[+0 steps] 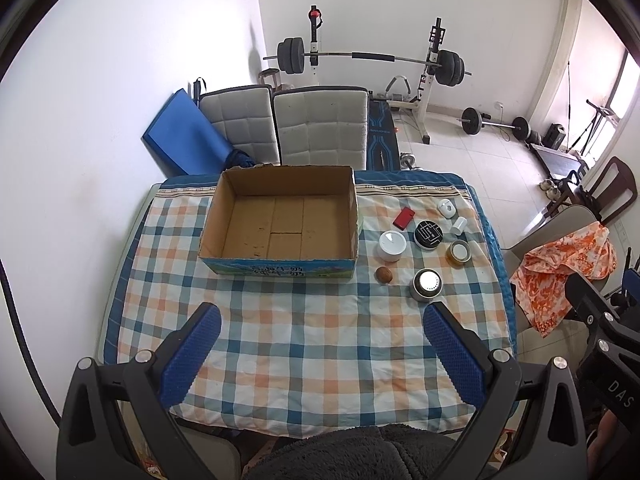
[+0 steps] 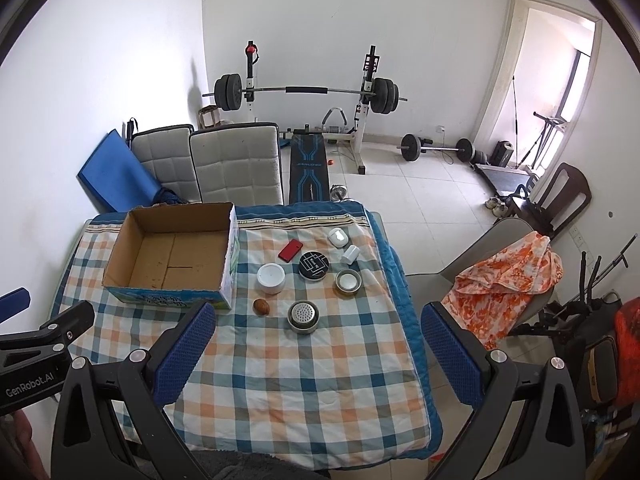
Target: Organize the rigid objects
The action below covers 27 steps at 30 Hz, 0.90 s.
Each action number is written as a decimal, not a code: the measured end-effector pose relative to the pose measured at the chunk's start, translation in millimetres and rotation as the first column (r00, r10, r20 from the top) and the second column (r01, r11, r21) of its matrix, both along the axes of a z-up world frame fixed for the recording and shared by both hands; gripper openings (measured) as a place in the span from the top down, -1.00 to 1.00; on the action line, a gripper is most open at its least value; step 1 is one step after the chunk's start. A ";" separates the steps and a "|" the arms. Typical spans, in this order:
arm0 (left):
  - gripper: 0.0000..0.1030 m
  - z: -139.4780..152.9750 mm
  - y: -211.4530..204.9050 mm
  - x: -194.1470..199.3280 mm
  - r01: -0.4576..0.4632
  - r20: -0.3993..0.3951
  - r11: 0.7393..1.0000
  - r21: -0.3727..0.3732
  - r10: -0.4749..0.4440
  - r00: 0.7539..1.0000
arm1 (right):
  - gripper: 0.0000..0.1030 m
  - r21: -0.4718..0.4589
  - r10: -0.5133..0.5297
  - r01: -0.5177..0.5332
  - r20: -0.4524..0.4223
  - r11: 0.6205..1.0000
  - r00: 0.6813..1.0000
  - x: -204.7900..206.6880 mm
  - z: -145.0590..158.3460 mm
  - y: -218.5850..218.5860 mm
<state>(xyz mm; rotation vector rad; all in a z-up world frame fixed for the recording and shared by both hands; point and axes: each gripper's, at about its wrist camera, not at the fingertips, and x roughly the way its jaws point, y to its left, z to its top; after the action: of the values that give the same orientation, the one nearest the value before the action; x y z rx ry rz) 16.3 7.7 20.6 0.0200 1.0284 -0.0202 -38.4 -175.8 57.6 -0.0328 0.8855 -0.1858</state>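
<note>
Beyond right hand-held gripper [image 2: 318,354], perforated tin [image 2: 303,316].

The left tool [image 1: 322,344] hangs with its blue-padded fingers [image 1: 192,356] spread wide and nothing between them. The right tool [image 2: 318,344] is equally wide apart and empty, level beside it.

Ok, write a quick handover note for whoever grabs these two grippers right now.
Left gripper: open, holding nothing, hovering above the near side of the table.
Right gripper: open, holding nothing, also above the near side.
Cardboard box: on the checked cloth, nothing in it.
Loose items right of the box: red case, white jar, black round tin, walnut, two metal lids, two small white pieces.
Done: nothing packed.
Left: presumably move every item into the box.
</note>
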 end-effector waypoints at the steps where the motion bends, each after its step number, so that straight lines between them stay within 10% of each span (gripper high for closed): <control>1: -1.00 0.1 -0.3 -0.4 -0.001 0.001 1.000 0.000 0.001 1.000 | -1.00 0.002 -0.002 0.002 0.000 1.000 1.000 0.0 -0.4 -0.3; 27: -1.00 3.0 -7.9 4.5 0.000 0.011 1.000 0.015 0.000 1.000 | -1.00 -0.002 -0.006 0.006 0.002 1.000 1.000 3.6 4.3 -0.7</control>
<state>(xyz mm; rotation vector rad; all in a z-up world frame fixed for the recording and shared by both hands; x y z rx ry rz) 20.8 -0.2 23.6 0.0336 1.0178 -0.0125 -34.8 -176.4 62.0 -0.0316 0.8835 -0.1925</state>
